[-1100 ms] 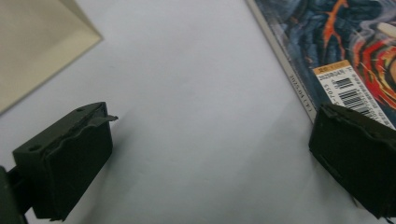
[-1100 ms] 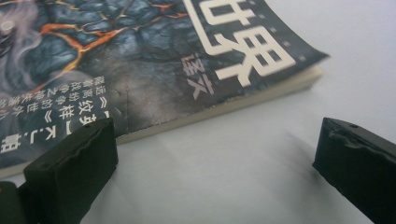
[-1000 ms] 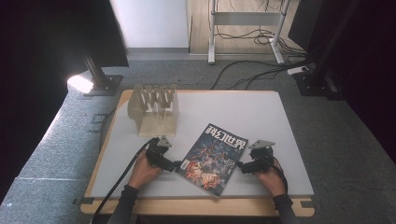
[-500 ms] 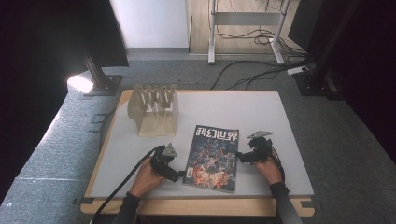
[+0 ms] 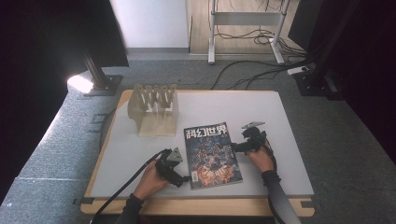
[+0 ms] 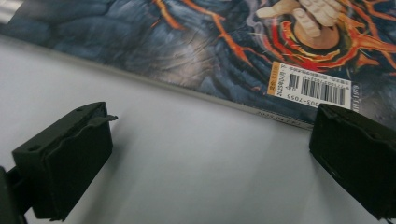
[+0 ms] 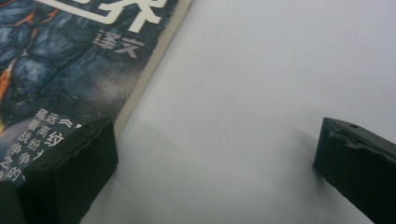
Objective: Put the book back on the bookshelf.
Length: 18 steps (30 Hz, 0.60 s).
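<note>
Wooden slotted rack on table, beyond left tongs; slots look empty. Magazine lies flat, cover up, between both tongs. Left tongs spread wide at its lower left corner; one jaw overlaps the barcode corner in the left gripper view, the other over bare table. Right tongs spread wide at its right edge; one jaw over the cover, the other off it. Neither pinches anything.

Magazine cut off at 12 o'clock by the left gripper view's frame; barcode label print too small to read. In the right gripper view, one black jaw hides the cover text at 8 o'clock.
</note>
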{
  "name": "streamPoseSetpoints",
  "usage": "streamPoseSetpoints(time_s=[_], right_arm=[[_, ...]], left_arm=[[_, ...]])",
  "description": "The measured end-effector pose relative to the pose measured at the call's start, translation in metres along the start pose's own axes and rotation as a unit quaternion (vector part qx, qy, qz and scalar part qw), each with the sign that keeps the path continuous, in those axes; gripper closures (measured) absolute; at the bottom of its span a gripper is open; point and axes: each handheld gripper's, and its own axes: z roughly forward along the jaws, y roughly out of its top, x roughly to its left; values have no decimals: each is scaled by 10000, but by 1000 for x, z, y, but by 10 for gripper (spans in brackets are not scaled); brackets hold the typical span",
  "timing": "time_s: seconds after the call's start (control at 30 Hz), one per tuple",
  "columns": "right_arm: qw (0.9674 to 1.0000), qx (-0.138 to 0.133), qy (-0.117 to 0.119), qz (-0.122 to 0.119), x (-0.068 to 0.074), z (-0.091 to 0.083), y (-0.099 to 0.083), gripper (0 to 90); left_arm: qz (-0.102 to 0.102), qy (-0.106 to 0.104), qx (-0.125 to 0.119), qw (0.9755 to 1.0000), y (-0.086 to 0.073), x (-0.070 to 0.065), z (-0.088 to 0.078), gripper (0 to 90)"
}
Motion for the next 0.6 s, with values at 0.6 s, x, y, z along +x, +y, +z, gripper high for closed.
streamPoseSetpoints(time_s=[0.6], right_arm=[[9998, 72, 130, -125, 2, 15, 21, 23]], left_arm=[[103, -96, -45, 9999, 7, -5, 7, 0]])
